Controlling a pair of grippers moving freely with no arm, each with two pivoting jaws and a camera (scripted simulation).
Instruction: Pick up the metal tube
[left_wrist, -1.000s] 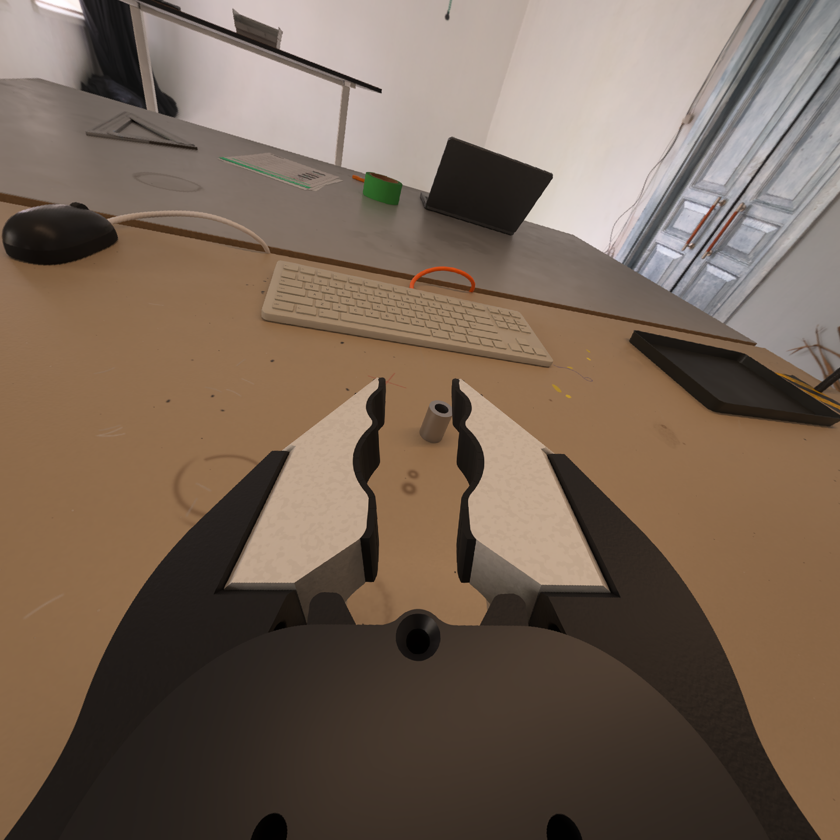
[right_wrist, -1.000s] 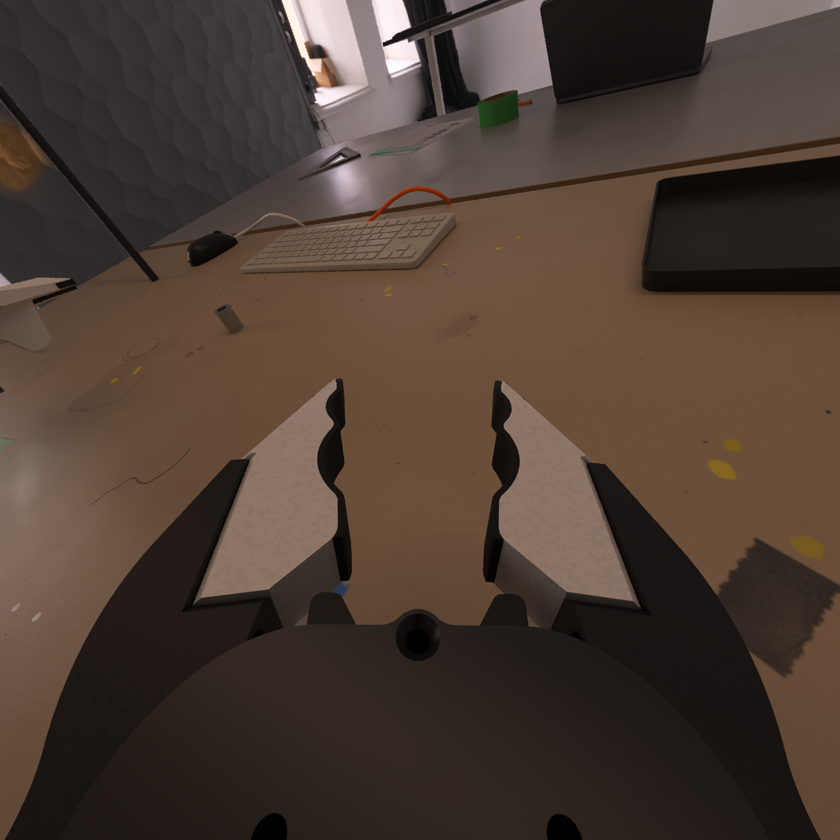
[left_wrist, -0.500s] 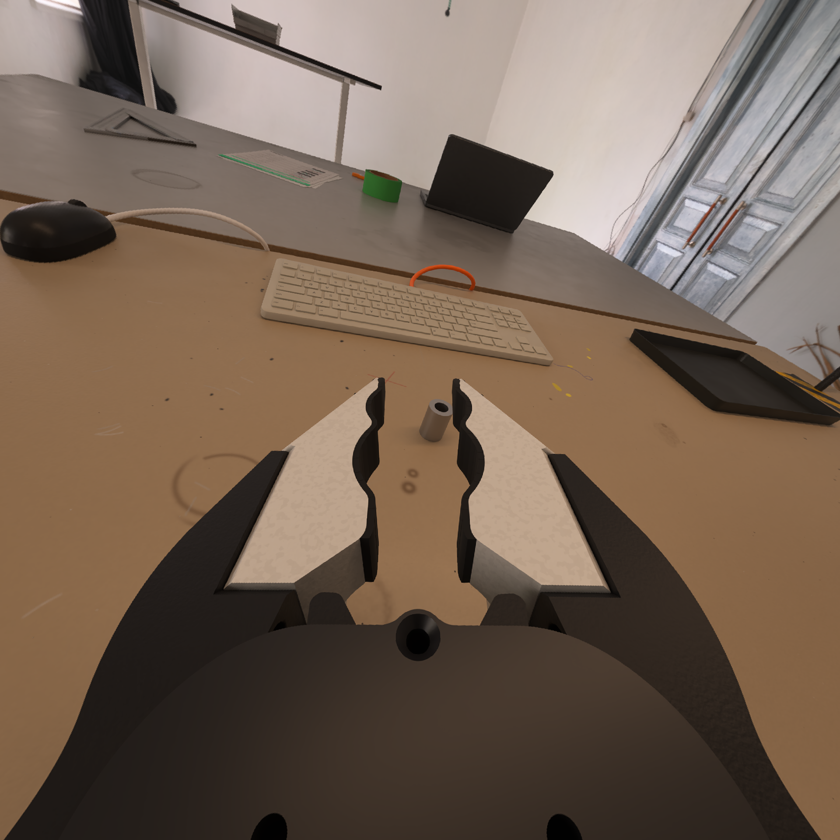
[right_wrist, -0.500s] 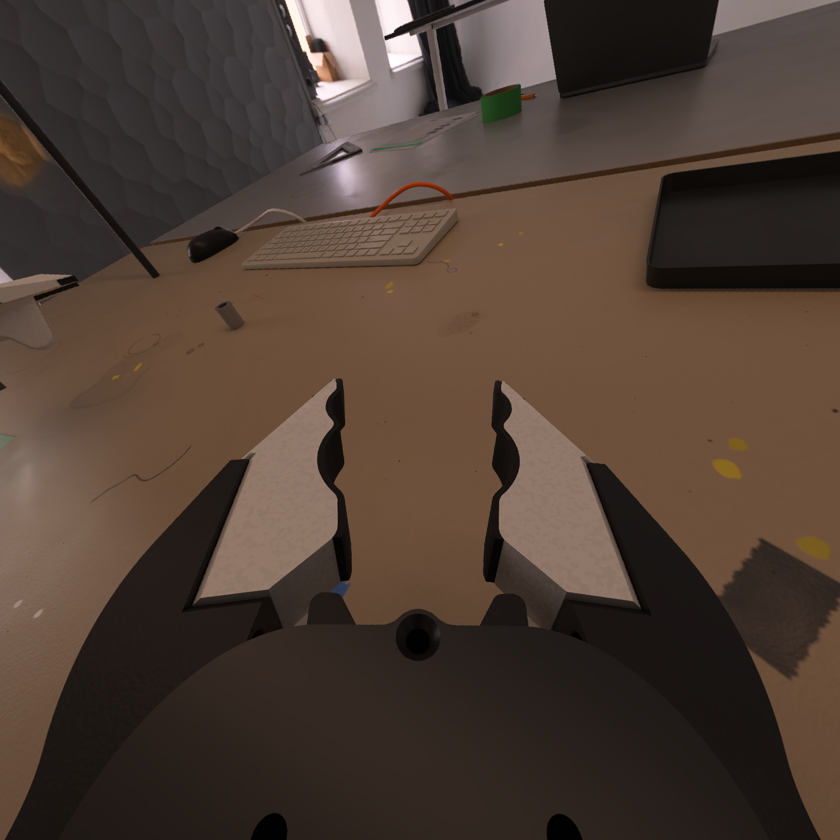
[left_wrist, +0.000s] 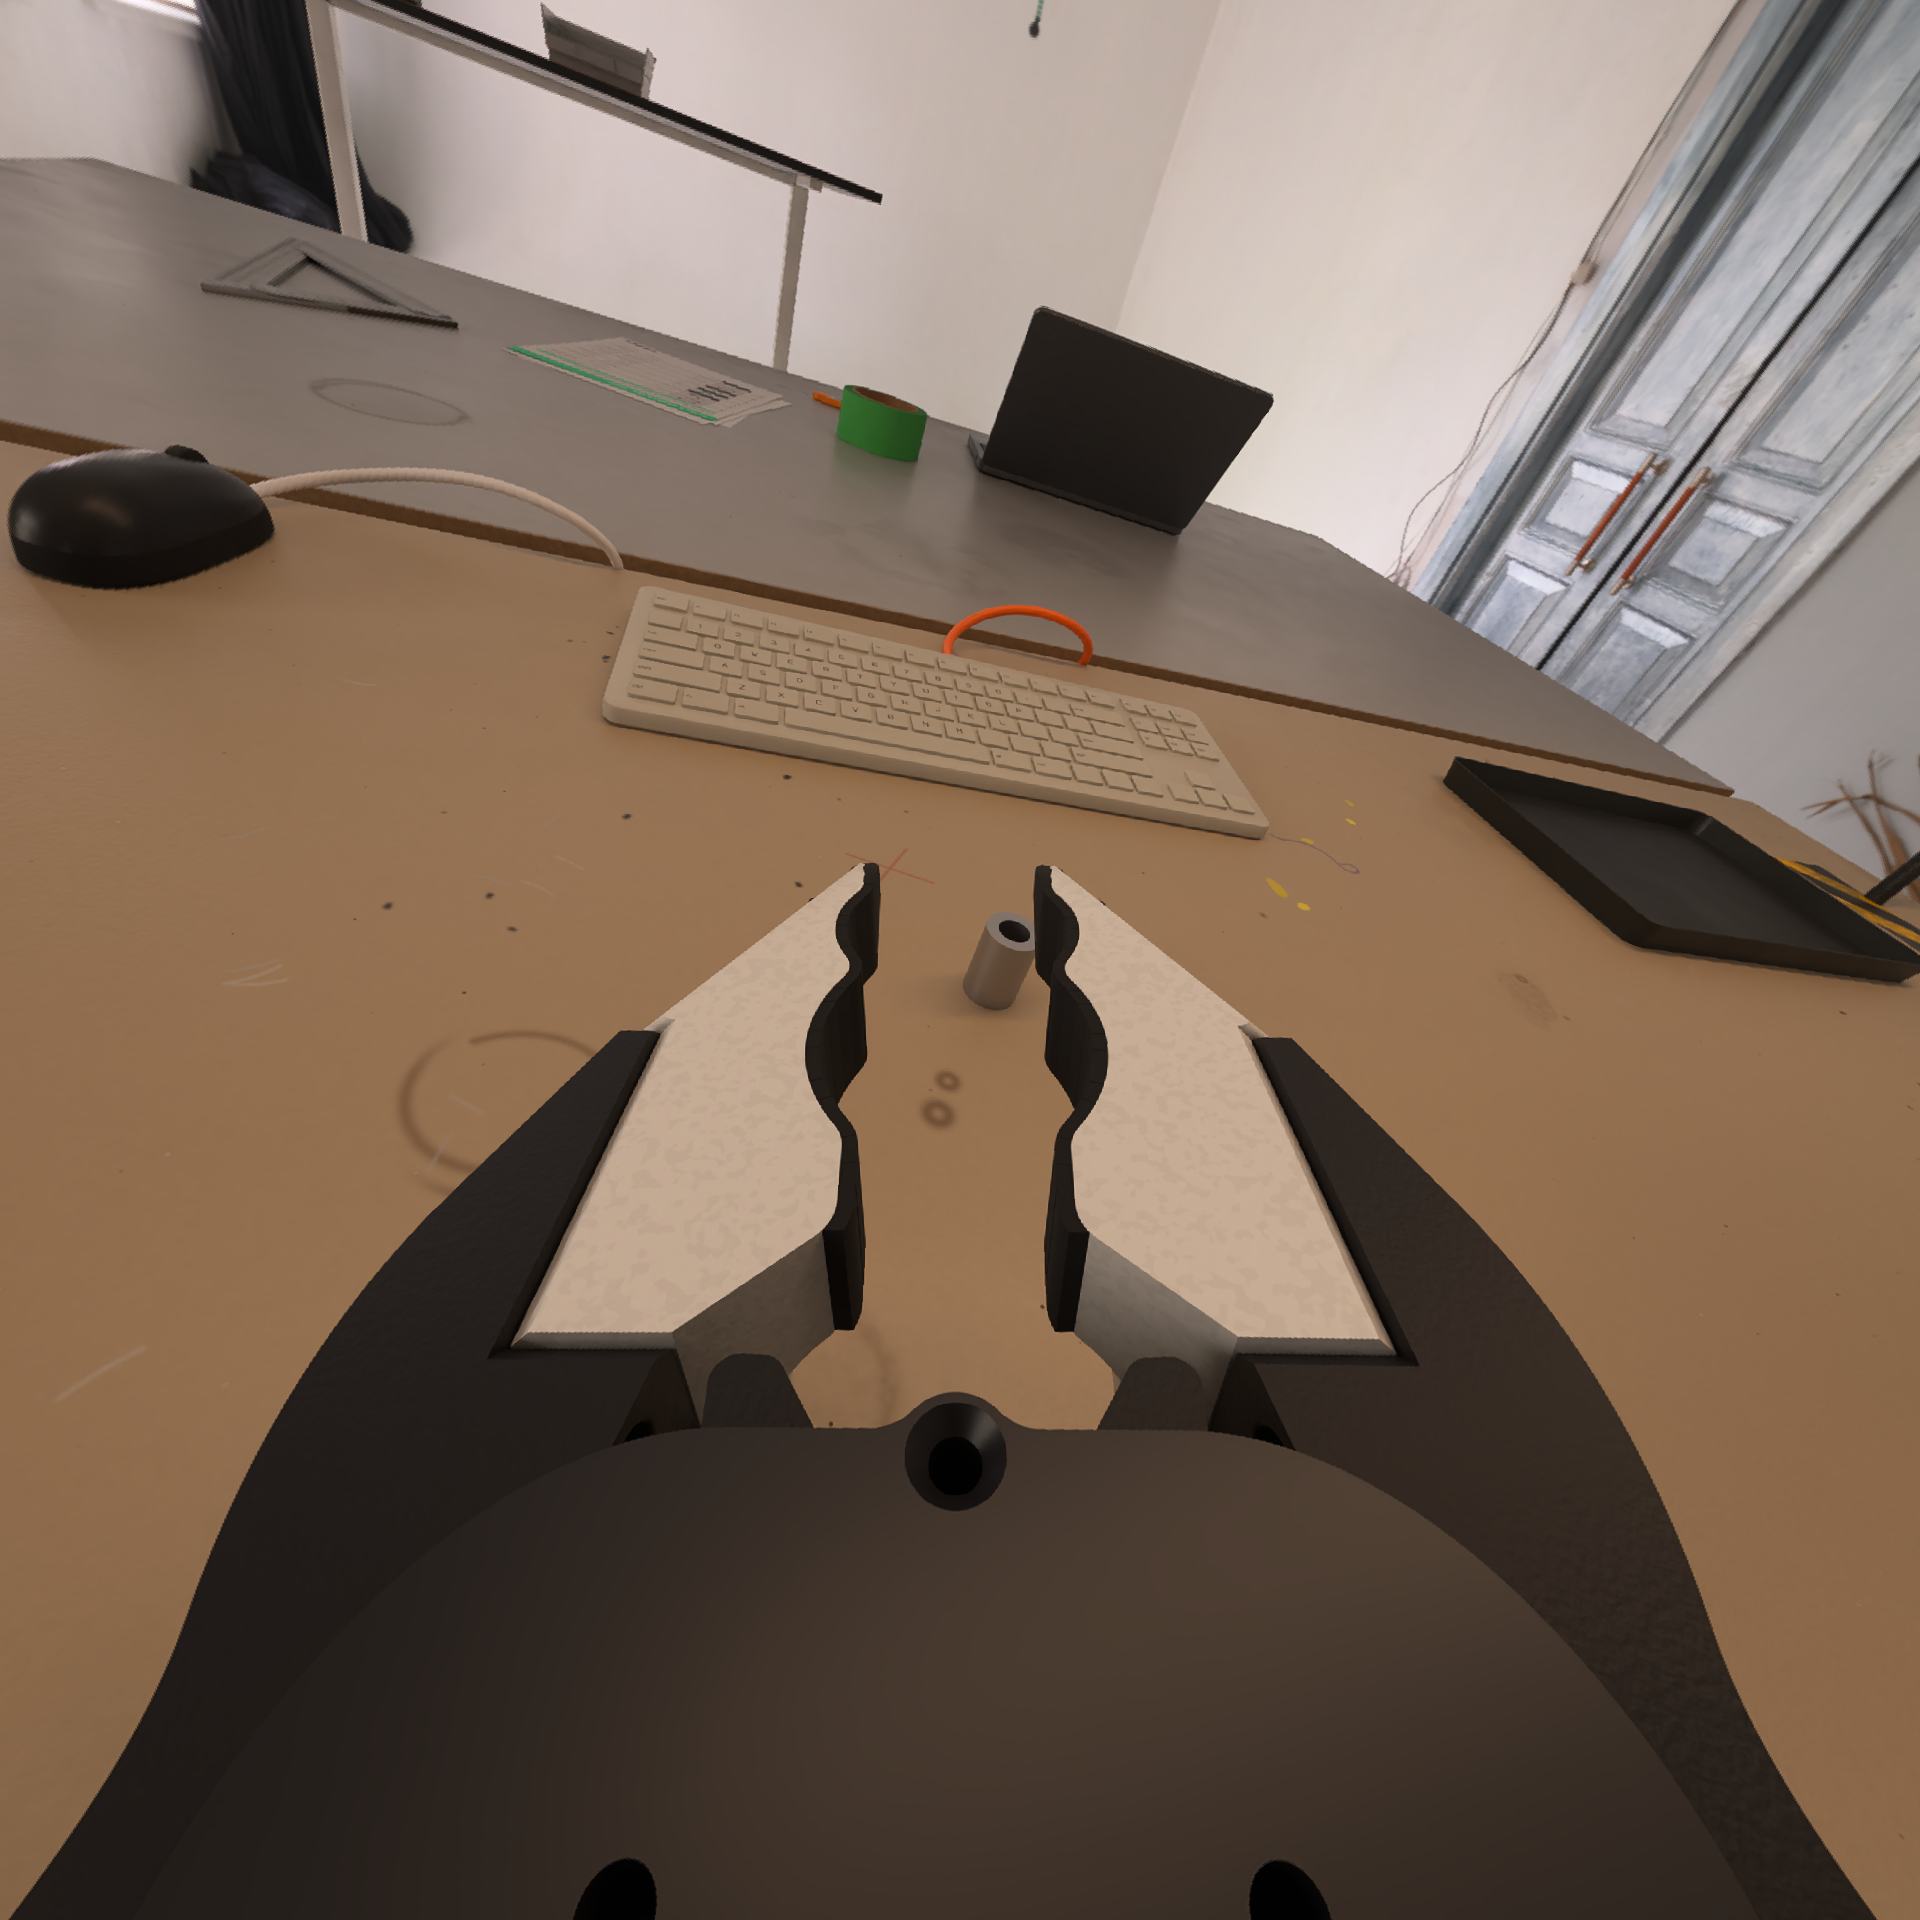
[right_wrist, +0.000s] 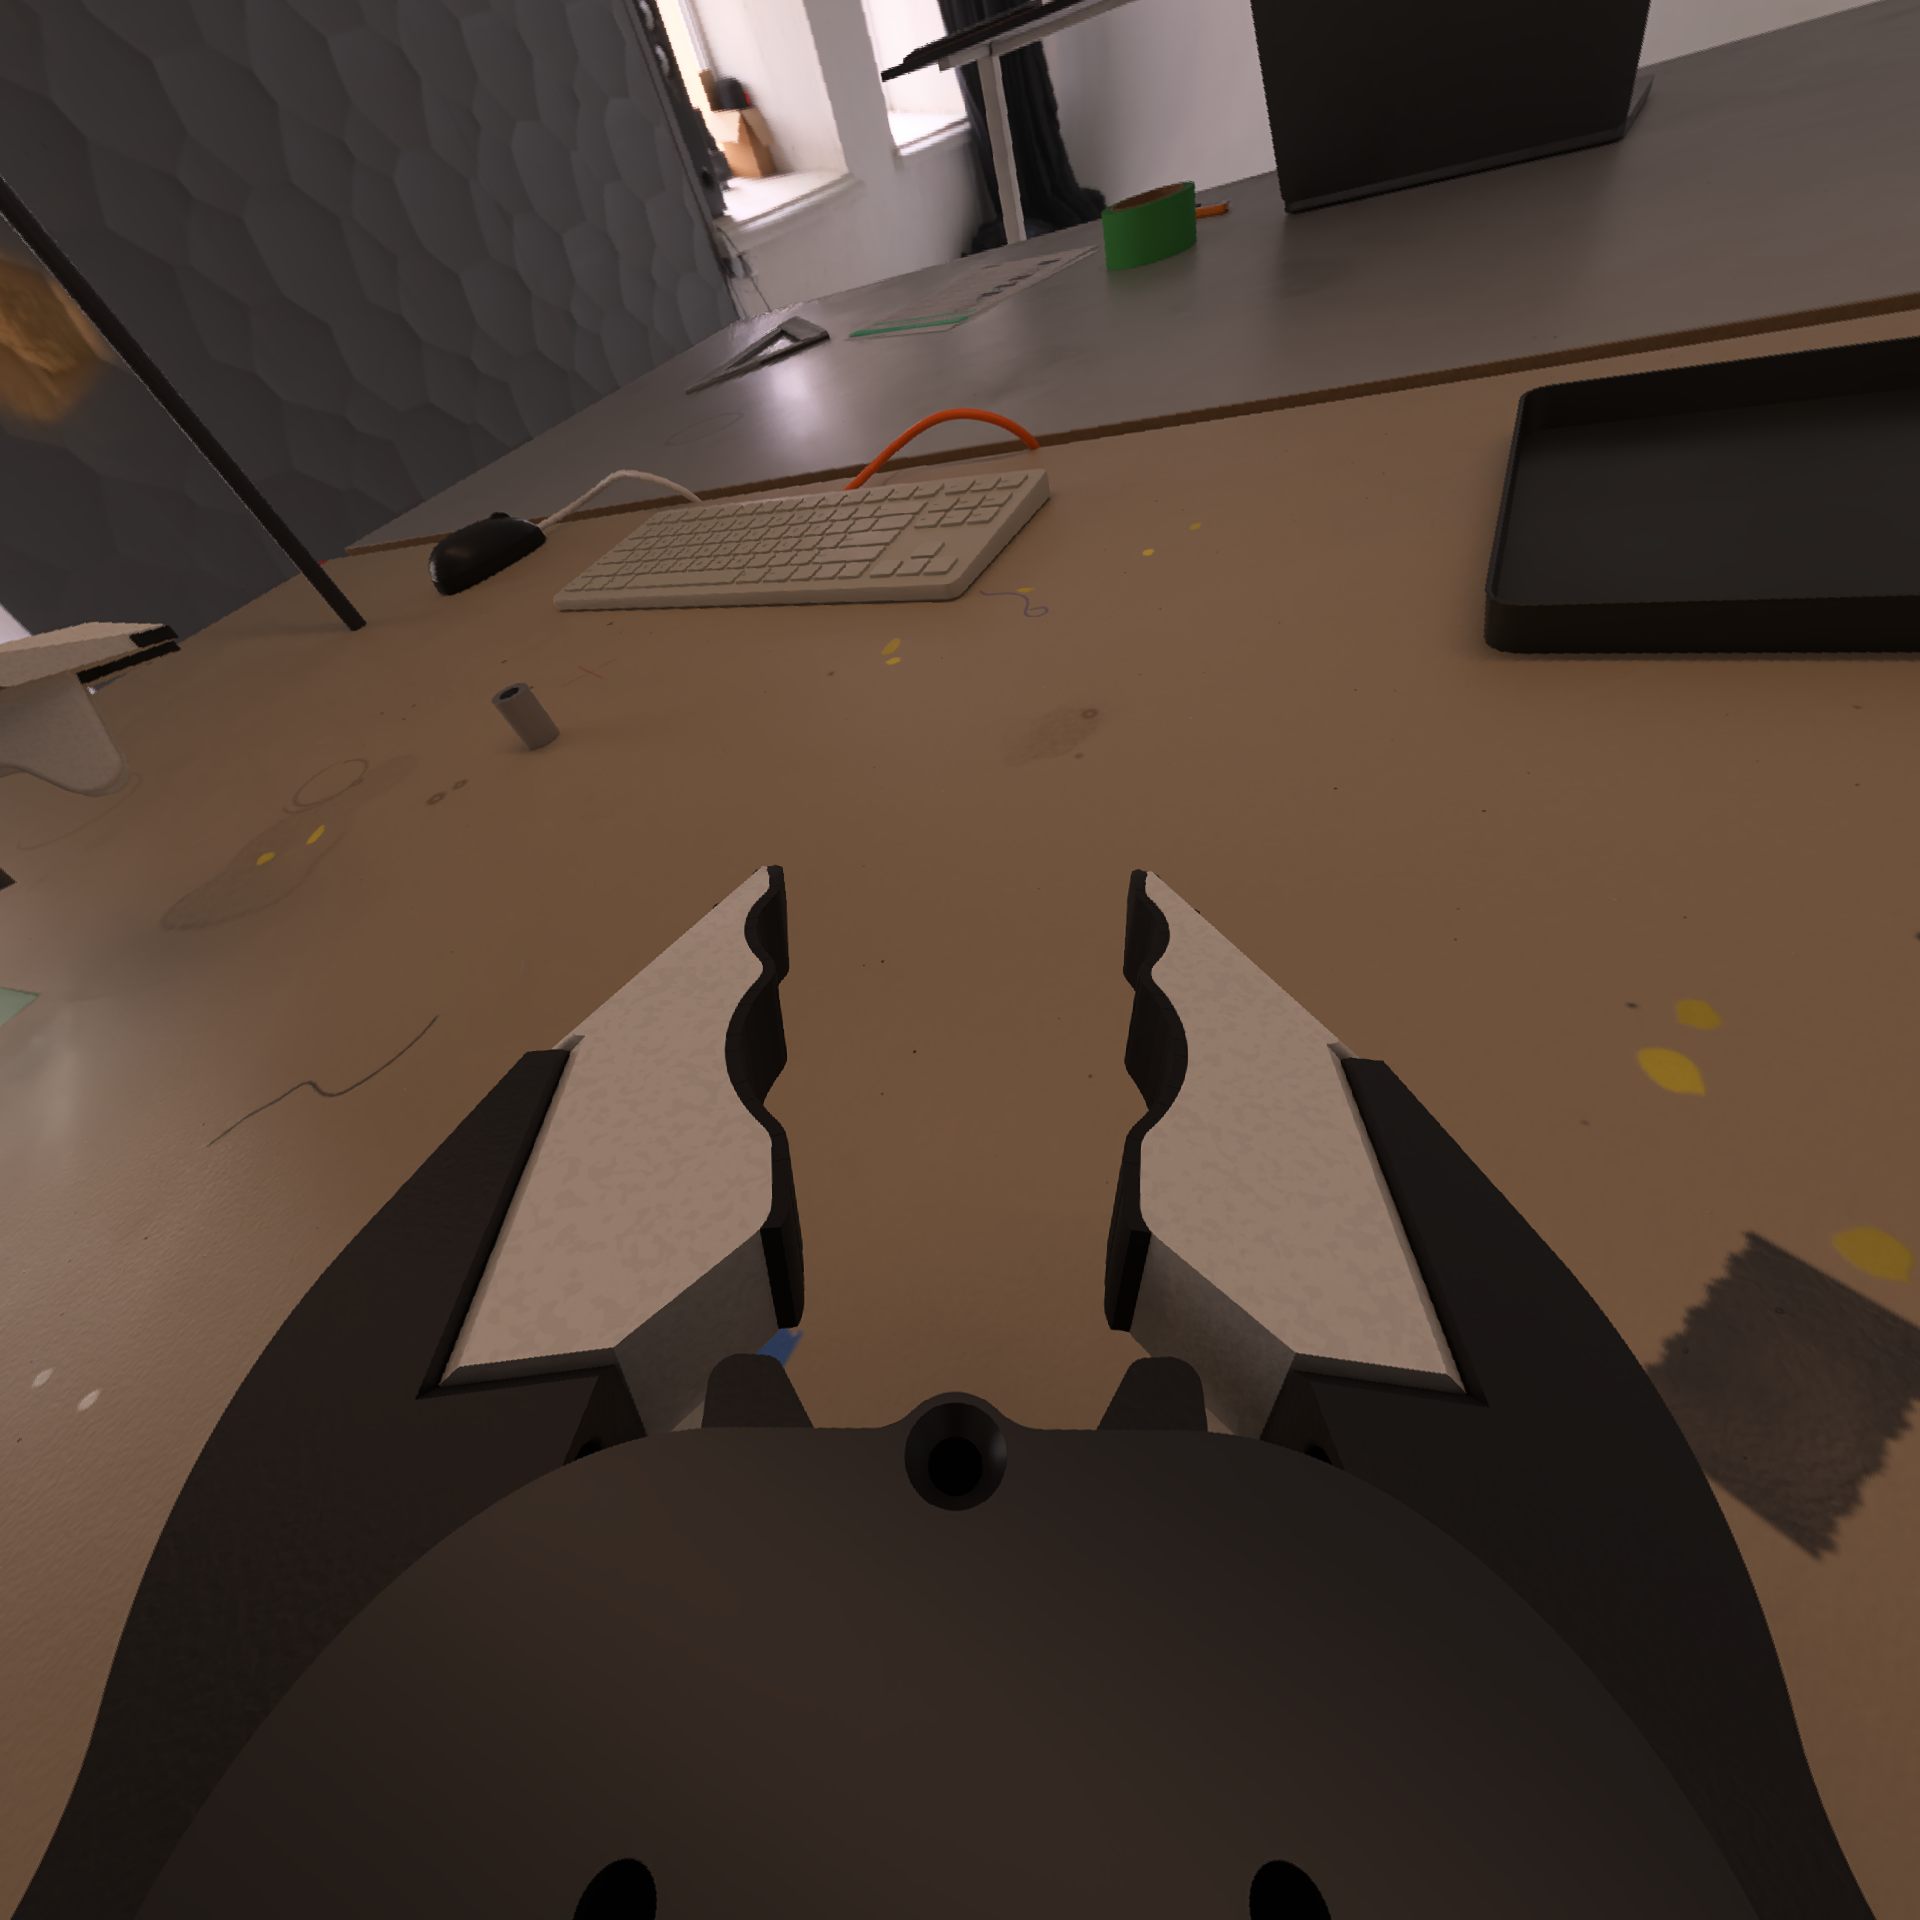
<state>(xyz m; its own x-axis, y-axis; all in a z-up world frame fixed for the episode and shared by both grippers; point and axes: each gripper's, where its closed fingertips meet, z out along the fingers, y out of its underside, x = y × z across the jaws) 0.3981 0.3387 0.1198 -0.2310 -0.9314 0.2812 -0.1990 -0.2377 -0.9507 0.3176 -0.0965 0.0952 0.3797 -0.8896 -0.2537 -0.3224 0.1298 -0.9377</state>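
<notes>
The metal tube is a short grey cylinder standing slightly tilted on the brown table. In the left wrist view it sits between the fingertips of my left gripper, close to the right finger, apart from both. My left gripper is open and empty. The tube also shows in the right wrist view, far off at the left. My right gripper is open wide and empty, over bare table well to the right of the tube. The tip of the left gripper shows at the left edge of the right wrist view.
A white keyboard lies beyond the tube, with an orange cable behind it. A black mouse is at the far left. A black tray lies at the right. A laptop and green tape roll stand on the grey table behind.
The left gripper has barely moved; the tube stays between its fingertips. The right gripper has shifted slightly, so the scene slid a little in its view.
</notes>
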